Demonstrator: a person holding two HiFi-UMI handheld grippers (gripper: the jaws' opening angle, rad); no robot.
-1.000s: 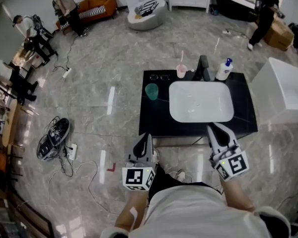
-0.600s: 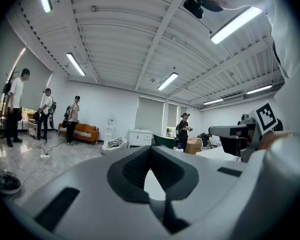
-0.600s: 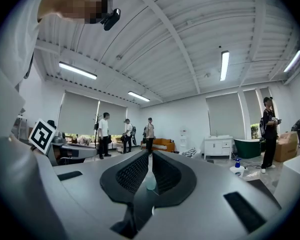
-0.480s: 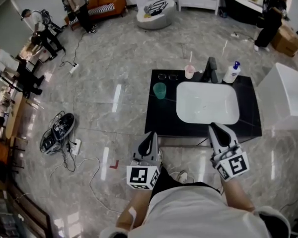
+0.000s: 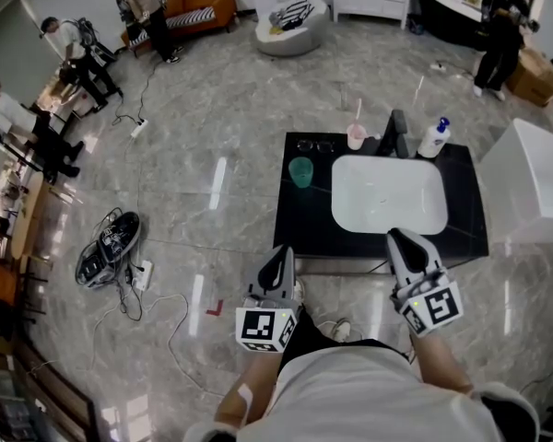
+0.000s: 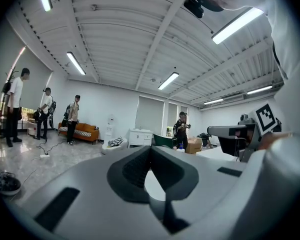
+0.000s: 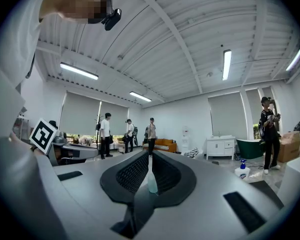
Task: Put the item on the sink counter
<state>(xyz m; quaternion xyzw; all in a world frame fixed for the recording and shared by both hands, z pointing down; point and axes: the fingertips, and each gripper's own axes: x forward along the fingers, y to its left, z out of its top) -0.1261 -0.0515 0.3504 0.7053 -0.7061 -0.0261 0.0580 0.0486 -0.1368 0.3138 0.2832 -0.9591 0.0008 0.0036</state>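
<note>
Grey marble floor (image 5: pixel 212 109) fills most of the head view, and on it stands the black sink counter (image 5: pixel 300 228). Its long axis runs left to right, with one long edge turned toward the person. A white basin (image 5: pixel 387 196) is sunk into the right part of it. The dark faucet (image 5: pixel 396 134) stands at the far edge and points over the basin, toward the person.

Several small things stand on the counter:
- a green cup (image 5: pixel 300 171), upright, just left of the basin
- a pair of glasses (image 5: pixel 313 144) in the far left corner
- a pink cup (image 5: pixel 356 136) with a thin stick in it, beside the faucet
- a white bottle with a blue top (image 5: pixel 434 139), right of the faucet

Which of them is the task's item I cannot tell.

Both grippers hang in front of the near edge and point at the counter, but neither touches it. The left gripper (image 5: pixel 280 252) has its jaws pressed together, with nothing between them. The right gripper (image 5: pixel 398 238) also has its jaws together – only a thin slit shows in the right gripper view. A pale green shape is seen in that slit, probably the far green cup.

A white box (image 5: pixel 535 182) stands just right of the counter, and cables with a dark bag (image 5: pixel 106 251) lie on the floor well to the left.
</note>
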